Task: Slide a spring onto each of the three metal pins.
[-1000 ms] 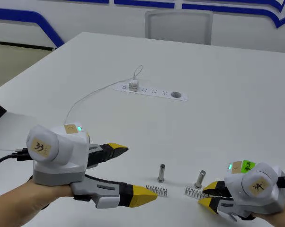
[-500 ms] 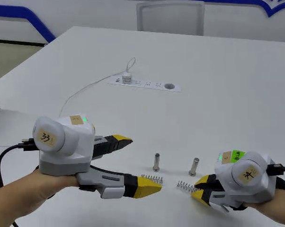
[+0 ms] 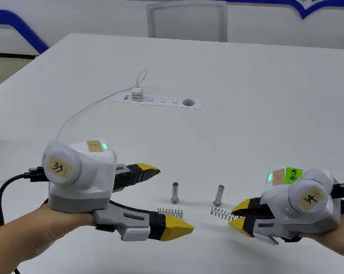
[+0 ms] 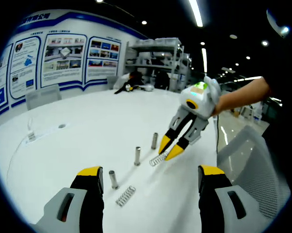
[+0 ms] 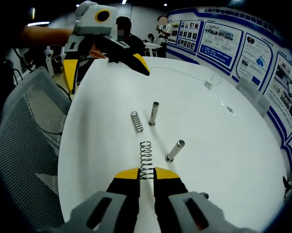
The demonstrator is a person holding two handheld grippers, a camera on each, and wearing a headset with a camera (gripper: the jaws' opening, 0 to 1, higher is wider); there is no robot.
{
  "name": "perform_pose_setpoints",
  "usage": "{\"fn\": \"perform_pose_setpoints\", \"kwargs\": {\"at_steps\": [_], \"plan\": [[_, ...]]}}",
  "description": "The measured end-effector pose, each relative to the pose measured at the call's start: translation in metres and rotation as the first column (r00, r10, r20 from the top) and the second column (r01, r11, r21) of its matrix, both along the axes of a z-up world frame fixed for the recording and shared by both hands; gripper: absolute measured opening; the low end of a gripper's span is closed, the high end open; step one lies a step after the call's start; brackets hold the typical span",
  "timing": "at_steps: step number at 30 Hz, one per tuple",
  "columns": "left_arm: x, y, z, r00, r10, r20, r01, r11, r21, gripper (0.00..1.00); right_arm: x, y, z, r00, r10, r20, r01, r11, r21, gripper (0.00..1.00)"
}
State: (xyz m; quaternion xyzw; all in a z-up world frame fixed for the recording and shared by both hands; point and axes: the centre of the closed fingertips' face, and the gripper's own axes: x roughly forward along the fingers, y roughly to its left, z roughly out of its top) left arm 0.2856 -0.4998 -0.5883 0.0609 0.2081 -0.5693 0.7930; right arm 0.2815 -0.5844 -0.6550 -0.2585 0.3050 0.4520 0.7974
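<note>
Metal wire spring [image 5: 145, 160] looks feather-light and floppy, so I reckon it'll buckle or ping away if squeezed mid-coil. Right gripper [image 5: 145, 177] has its fingers [image 5: 129, 175] pinched on the near end. The rest lies on the bench [image 5: 97, 160] just beside a pin [image 5: 175, 150]. Left gripper [image 3: 175, 198] fingers are wide apart, second spring [image 3: 170, 213] between them. Holding the end coils seems smart: the far end stays open.

The white table [image 3: 263, 103] spreads across the head view. In the upper left of centre lies a power strip [image 3: 158, 100] with a white plug [image 3: 138, 94] and a thin cable [image 3: 86, 114] trailing left. Lower centre, a left pin [image 3: 175, 192] and a right pin [image 3: 219, 195] stand upright. A spring [image 3: 170, 213] lies flat just below the left pin, and a second spring [image 3: 220, 213] is just below the right pin.
</note>
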Motion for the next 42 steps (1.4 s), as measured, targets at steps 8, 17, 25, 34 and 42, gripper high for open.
{"fn": "perform_pose_setpoints", "kwargs": {"at_steps": [8,17,25,34,42], "plan": [[-0.008,-0.013,-0.001,0.998,-0.066,0.021,0.065,0.998,0.025,0.81,-0.007,0.001,0.023,0.999,0.038,0.030,-0.039,0.999,0.022,0.10],[-0.016,-0.022,0.000,0.992,-0.122,0.045,0.120,0.992,0.036,0.72,-0.023,0.022,0.043,0.989,0.138,0.058,-0.139,0.990,0.010,0.10],[-0.029,-0.032,-0.002,0.981,-0.190,0.028,0.189,0.981,0.040,0.59,-0.028,0.031,0.046,0.983,0.172,0.059,-0.173,0.985,0.015,0.10],[-0.044,-0.039,-0.013,0.965,-0.260,0.030,0.257,0.963,0.085,0.48,-0.034,0.040,0.053,0.970,0.226,0.084,-0.227,0.974,0.003,0.10],[-0.044,-0.040,-0.013,0.960,-0.276,0.040,0.272,0.958,0.090,0.38,-0.037,0.042,0.056,0.959,0.265,0.100,-0.263,0.964,-0.027,0.10]]}}
